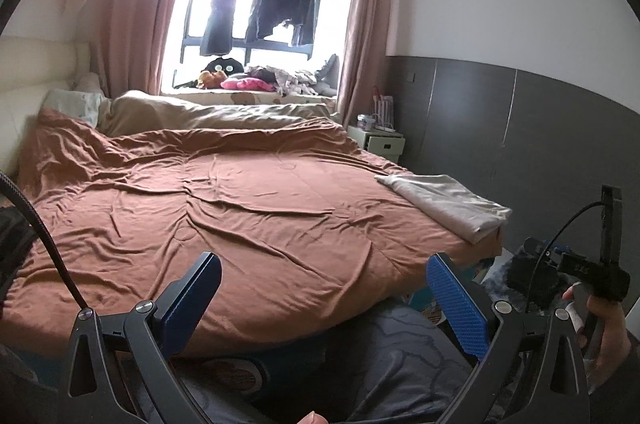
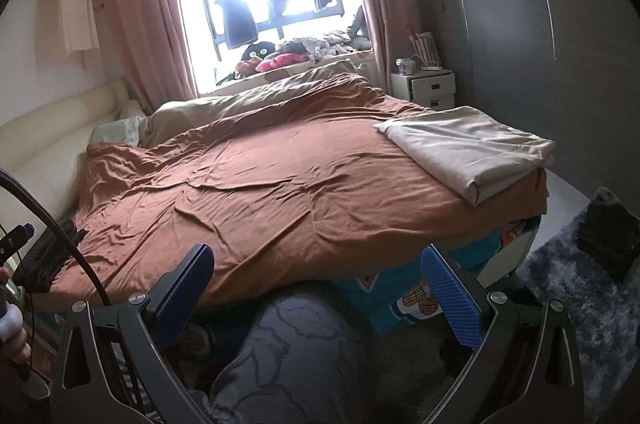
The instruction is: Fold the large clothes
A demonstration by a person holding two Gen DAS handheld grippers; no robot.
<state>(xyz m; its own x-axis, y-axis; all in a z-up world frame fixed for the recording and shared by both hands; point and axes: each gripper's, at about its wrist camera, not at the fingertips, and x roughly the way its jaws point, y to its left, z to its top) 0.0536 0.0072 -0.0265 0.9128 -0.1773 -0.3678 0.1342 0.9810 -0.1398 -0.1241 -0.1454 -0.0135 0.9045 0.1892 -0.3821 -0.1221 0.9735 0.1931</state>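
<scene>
Beige folded cloth [image 2: 468, 152] lying at bed [image 2: 280, 184] corner; soft, light, floppy, likely best pinched at a hem corner. Left tool [image 1: 324, 298] and right tool [image 2: 316, 290] spread wide, empty, well short.

A wide bed [image 2: 516, 236] fills the room, its top covered by a rumpled rust-brown duvet [image 2: 288, 184] that hangs over the near edge. A folded beige cloth [image 2: 468, 148] lies flat on the duvet at the bed's right foot corner, one edge reaching the corner; a bunched tan blanket [image 2: 240, 104] runs along the far side below the window, with a pale pillow [image 2: 116, 134] by the cream headboard [image 2: 52, 128].
</scene>
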